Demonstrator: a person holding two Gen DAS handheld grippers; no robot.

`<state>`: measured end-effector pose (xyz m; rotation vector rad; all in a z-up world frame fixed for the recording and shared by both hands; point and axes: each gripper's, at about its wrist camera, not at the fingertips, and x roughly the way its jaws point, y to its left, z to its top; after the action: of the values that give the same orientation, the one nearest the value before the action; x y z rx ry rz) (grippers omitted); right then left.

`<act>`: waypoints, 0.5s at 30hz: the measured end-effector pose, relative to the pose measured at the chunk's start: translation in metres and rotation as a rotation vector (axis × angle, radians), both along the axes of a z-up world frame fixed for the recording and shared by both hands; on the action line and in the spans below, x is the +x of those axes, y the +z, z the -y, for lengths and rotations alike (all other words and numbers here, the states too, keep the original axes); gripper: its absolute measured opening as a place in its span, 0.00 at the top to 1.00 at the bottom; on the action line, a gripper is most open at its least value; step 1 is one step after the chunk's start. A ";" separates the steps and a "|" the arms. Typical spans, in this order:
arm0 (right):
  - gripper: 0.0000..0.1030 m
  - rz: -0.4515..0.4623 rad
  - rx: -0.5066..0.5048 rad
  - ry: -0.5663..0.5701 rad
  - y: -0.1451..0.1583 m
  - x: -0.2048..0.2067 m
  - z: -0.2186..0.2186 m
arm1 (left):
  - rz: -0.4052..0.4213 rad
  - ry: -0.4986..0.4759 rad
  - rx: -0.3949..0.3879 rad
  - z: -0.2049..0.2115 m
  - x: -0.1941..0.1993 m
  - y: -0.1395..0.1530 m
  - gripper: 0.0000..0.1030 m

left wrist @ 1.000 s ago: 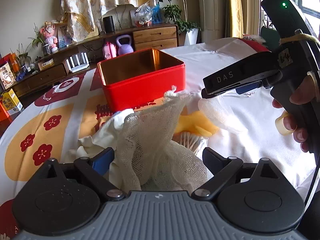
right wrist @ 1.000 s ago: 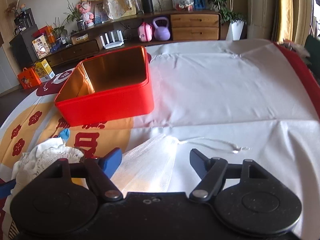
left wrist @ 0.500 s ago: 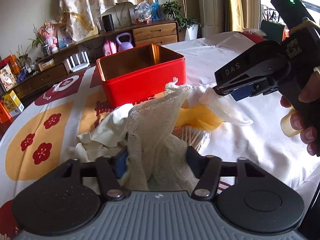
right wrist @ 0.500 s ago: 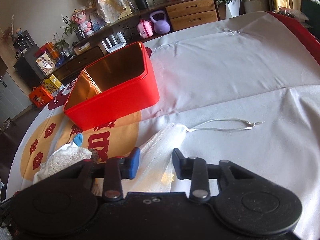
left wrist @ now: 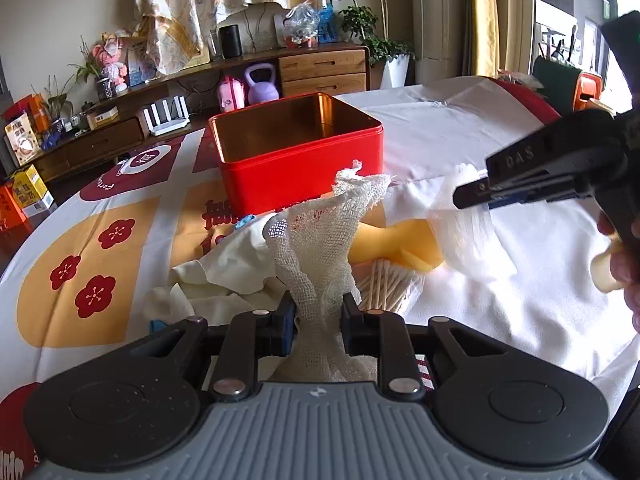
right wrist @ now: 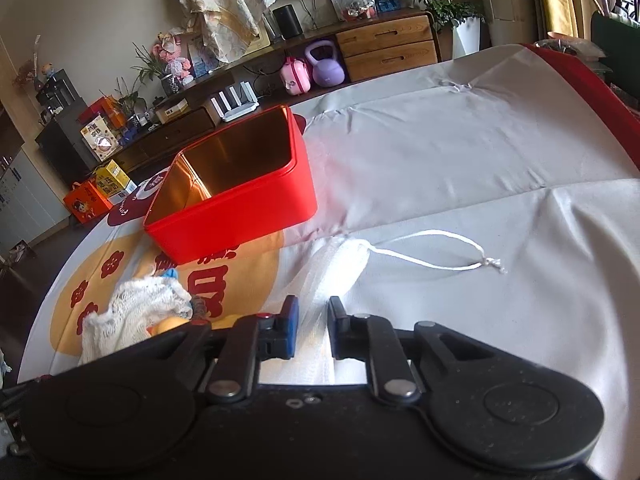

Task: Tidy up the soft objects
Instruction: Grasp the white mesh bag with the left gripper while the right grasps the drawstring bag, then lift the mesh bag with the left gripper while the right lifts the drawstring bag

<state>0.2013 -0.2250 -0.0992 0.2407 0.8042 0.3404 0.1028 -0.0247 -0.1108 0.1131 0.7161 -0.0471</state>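
My left gripper (left wrist: pixel 318 314) is shut on a cream gauze cloth (left wrist: pixel 320 240) that stands up between its fingers. My right gripper (right wrist: pixel 310 314) is shut on a white mesh drawstring bag (right wrist: pixel 338 268); its cord (right wrist: pixel 440 256) trails right on the cloth. In the left wrist view the right gripper (left wrist: pixel 472 198) holds that bag (left wrist: pixel 468 232) lifted at the right. An open, empty red tin (left wrist: pixel 296 152) stands behind the pile; it also shows in the right wrist view (right wrist: pixel 236 196). A yellow sponge (left wrist: pixel 396 240) and a cream cloth (left wrist: pixel 228 264) lie in the pile.
A bundle of cotton swabs (left wrist: pixel 388 280) lies beside the gauze. The table has a white cloth (right wrist: pixel 460 152) with red and yellow prints at the left. A sideboard with a purple kettlebell (left wrist: pixel 260 88) stands beyond the far edge.
Both grippers went from open to shut: the left closed on the gauze, the right closed on the mesh bag and lifted it.
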 end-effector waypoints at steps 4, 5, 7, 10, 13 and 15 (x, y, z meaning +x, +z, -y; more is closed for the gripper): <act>0.88 0.021 -0.006 0.011 0.007 -0.009 0.005 | 0.011 0.015 -0.031 -0.005 -0.002 0.009 0.83; 0.88 0.026 -0.005 0.013 0.009 -0.011 0.007 | 0.011 0.016 -0.043 -0.007 -0.003 0.011 0.83; 0.89 0.038 -0.005 0.013 0.012 -0.017 0.009 | 0.017 0.022 -0.063 -0.010 -0.005 0.016 0.84; 0.89 0.048 0.005 0.013 0.016 -0.023 0.013 | 0.032 0.034 -0.084 -0.015 -0.008 0.024 0.84; 0.90 0.057 0.012 0.020 0.021 -0.029 0.016 | 0.055 0.047 -0.110 -0.021 -0.012 0.036 0.85; 0.90 0.061 0.013 0.022 0.023 -0.031 0.018 | 0.064 0.054 -0.143 -0.027 -0.013 0.046 0.85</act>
<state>0.1699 -0.2427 -0.0758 0.2326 0.7448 0.3721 0.0899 0.0028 -0.0645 -0.0418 0.6496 -0.0431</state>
